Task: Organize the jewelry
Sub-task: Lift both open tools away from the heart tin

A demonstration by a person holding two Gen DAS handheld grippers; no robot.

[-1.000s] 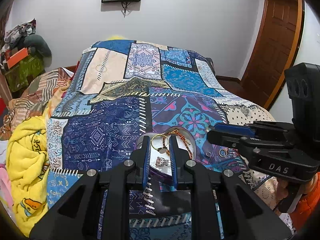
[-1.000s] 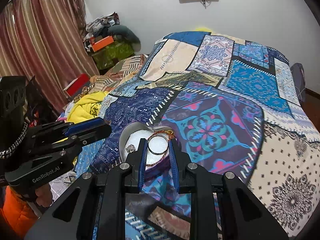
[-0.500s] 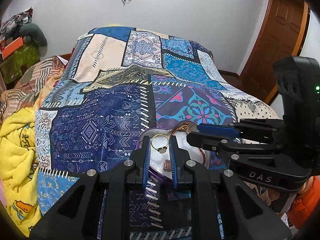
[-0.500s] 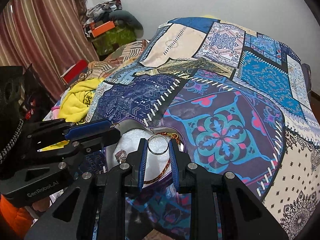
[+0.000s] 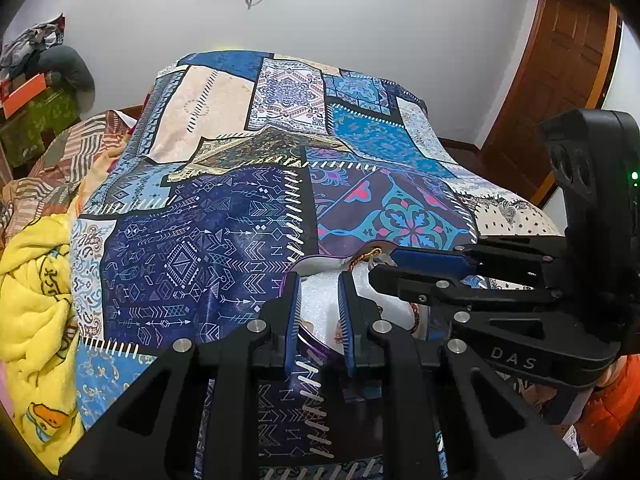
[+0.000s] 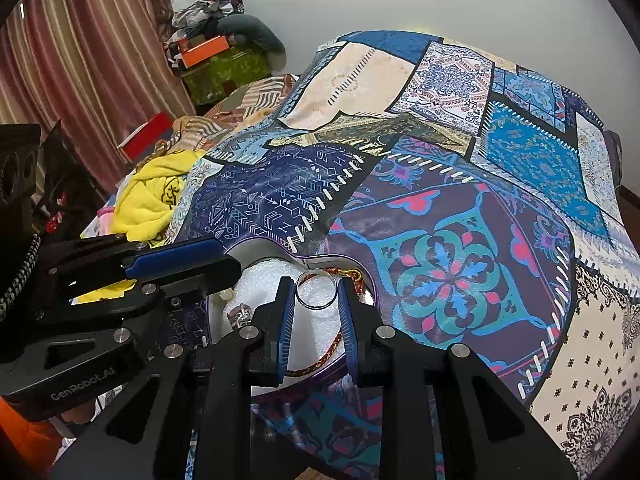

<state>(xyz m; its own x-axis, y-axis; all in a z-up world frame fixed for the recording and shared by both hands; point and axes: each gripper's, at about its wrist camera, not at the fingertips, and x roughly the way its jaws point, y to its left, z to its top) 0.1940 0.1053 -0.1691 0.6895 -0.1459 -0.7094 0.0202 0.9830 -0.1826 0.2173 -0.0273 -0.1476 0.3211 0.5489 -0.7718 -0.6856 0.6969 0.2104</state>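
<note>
Both grippers lowered; right gripper (image 6: 316, 296) pinches ring (image 6: 315, 290).

Blue patchwork bedspread (image 6: 440, 208) – geometric and floral panels, yellow blanket (image 6: 152, 196), striped maroon curtain (image 6: 80, 60)

A home bedroom: quilted bed (image 5: 248, 208), wooden door (image 5: 560, 92), striped curtains (image 6: 80, 72).

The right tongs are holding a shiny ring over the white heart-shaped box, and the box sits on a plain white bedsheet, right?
Not quite. The right tongs do hold the shiny ring over the white heart-shaped box, but the box sits on a colourful patchwork bedspread, not a plain white sheet. The right wrist view shows it.
</note>
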